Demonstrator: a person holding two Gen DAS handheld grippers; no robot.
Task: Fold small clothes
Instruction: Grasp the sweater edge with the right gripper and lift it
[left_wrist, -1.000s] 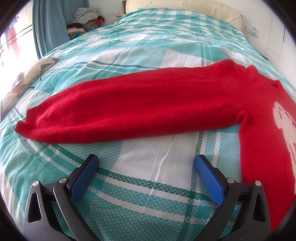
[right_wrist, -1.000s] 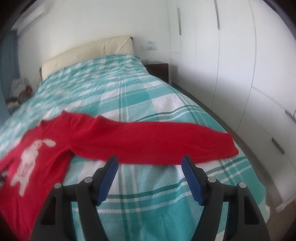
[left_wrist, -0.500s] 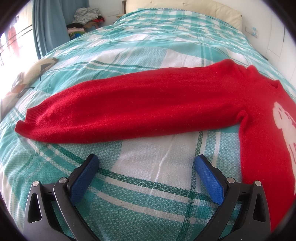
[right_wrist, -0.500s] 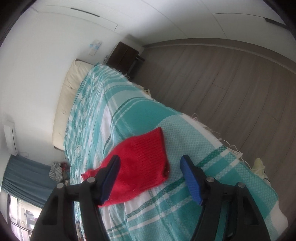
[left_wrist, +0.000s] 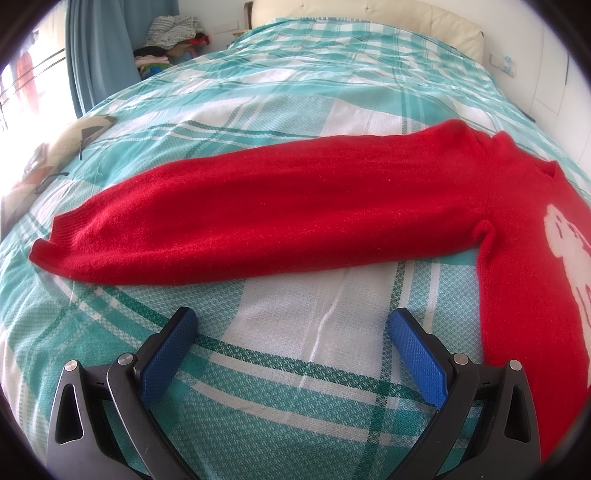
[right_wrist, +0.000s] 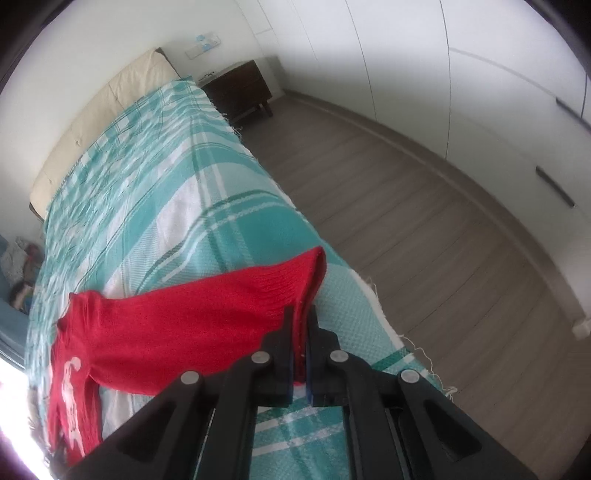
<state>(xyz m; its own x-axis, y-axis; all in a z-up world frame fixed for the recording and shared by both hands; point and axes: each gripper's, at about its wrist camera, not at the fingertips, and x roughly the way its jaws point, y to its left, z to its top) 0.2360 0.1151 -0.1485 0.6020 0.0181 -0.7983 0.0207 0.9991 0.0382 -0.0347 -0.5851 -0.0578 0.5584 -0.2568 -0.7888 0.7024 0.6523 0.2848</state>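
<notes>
Fuzzy red knit sweater (left_wrist: 295, 218) spread on a bed (left_wrist: 295, 96) under a woven teal-and-white plaid cover, one long sleeve stretched flat toward a ribbed cuff, a white motif on the chest. Left gripper (left_wrist: 291, 334) low over the cover just short of that sleeve, blue textured fingers (left_wrist: 168, 352) spread wide, nothing between them. Right gripper (right_wrist: 300, 325) pressed together on the other sleeve's ribbed cuff (right_wrist: 306, 275), pinched and raised near the bed's edge beside grey plank flooring (right_wrist: 424, 221).

Fuzzy matt red knit sweater (left_wrist: 295, 218) lies on a woven checked cotton bedspread (left_wrist: 314, 321); floor (right_wrist: 424, 206) is matt wood.
</notes>
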